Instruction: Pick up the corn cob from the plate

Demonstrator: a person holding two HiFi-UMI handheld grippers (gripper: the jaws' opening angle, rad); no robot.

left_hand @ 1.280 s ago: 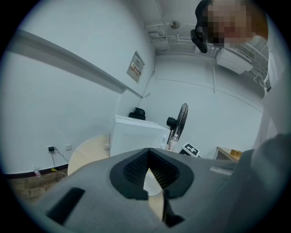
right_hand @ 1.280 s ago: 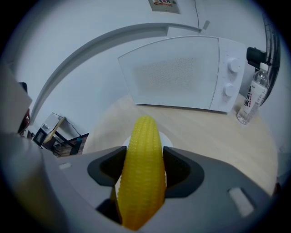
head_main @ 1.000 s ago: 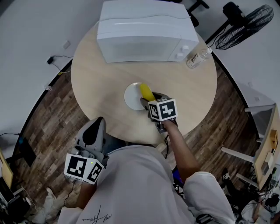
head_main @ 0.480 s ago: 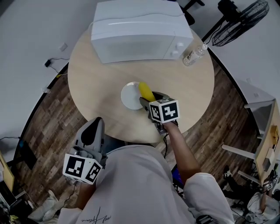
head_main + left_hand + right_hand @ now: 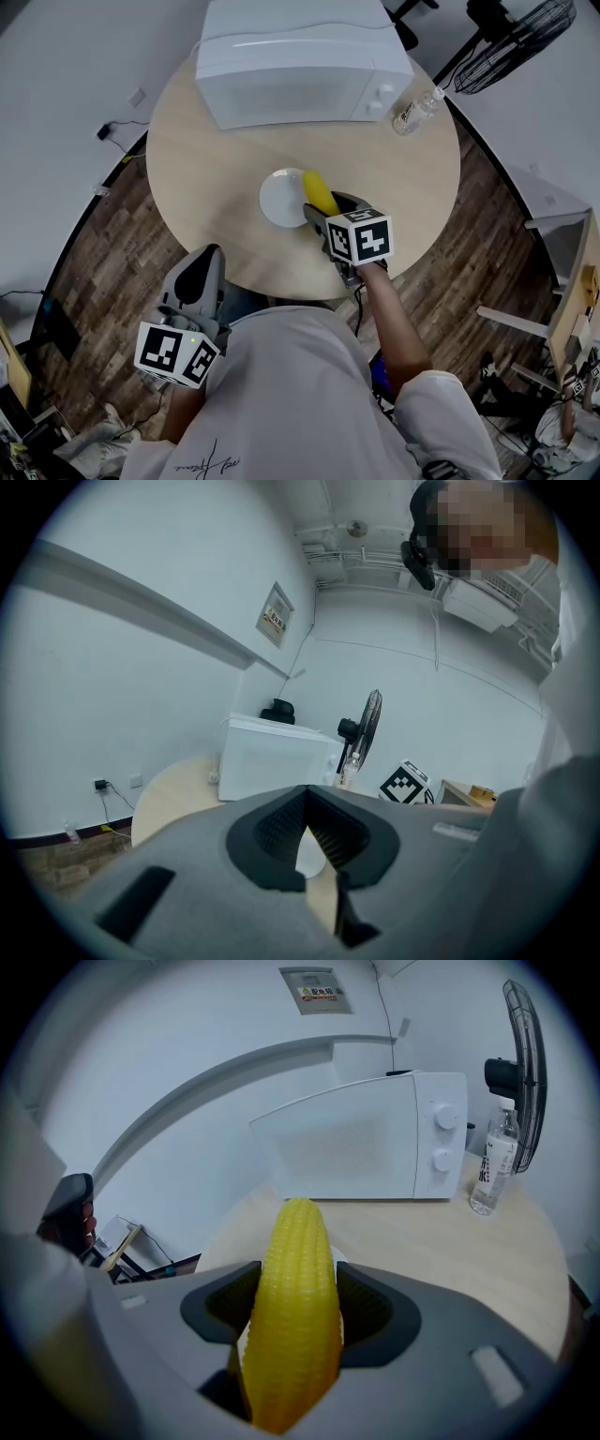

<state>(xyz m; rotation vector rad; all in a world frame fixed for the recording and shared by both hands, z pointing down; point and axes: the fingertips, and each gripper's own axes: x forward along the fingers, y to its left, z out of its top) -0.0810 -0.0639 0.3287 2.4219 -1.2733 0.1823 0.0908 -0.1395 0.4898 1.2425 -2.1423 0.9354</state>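
Right hand-held gripper (image 5: 292,1335): jaws clamp the yellow corn cob (image 5: 298,1260), which sits over the right edge of the white plate (image 5: 275,199); it possibly touches the plate. The plate rests on the round table (image 5: 206,159), with a microwave (image 5: 300,66) and a bottle (image 5: 412,111) at the far side. Left hand-held gripper (image 5: 305,841): jaws nearly together, empty, held off the table's near edge.

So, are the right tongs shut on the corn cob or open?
Shut: in the right gripper view, the right tongs press the corn cob from both sides.
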